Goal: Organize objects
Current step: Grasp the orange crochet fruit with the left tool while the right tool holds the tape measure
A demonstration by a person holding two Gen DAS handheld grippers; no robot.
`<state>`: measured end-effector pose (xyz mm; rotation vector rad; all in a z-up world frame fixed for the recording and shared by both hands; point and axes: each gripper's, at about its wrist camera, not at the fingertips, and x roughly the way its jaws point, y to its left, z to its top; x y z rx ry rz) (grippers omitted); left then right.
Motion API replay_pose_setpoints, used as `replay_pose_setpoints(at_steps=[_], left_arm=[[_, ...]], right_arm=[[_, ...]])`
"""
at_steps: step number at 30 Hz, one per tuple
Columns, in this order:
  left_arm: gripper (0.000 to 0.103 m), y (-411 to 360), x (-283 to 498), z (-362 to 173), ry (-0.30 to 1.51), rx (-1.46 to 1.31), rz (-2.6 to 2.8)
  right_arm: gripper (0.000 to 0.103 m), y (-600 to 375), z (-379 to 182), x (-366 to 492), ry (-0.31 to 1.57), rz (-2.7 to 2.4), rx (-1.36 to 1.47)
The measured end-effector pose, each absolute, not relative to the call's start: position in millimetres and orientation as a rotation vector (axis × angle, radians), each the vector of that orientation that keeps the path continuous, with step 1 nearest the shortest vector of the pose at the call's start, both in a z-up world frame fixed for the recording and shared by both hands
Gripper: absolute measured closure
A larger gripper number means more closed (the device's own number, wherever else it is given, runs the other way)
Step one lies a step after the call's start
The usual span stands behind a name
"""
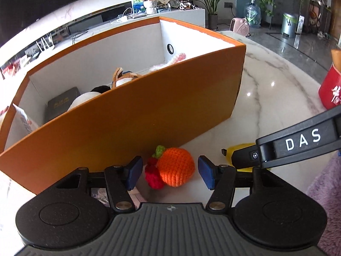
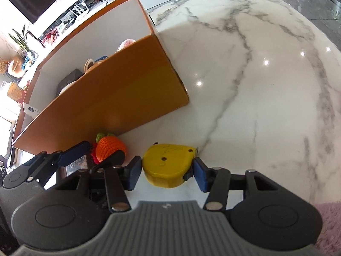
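Left gripper spread wide around crochet orange, lower centre, not touching. Right gripper pads against yellow tape measure; clamp uncertain.

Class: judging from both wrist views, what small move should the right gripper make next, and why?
Probably close the right gripper: its fingers already flank the yellow tape measure on the marble table, seemingly not yet squeezing it.
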<state>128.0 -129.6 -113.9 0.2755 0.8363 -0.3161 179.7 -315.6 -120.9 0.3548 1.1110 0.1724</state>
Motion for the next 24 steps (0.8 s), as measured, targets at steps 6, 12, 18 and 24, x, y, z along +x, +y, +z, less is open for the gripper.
replay_pose_setpoints(at_steps=[6, 12, 18, 24], left_arm=[[0.043, -132, 125, -119, 0.827, 0.296, -0.314], [0.045, -131, 123, -118, 0.826, 0.306, -0.313], [0.043, -135, 124, -121, 0.834, 0.324, -0.300], [0.044, -143, 120, -125, 0.809, 0.393, -0.292]], right_arm=[[0.049, -313, -124, 183, 1.116, 0.181, 0.360], [0.049, -311, -125, 183, 1.112, 0.183, 0.350], [0.049, -309, -126, 183, 1.110, 0.192, 0.341], [0.049, -310, -127, 184, 1.108, 0.197, 0.346]])
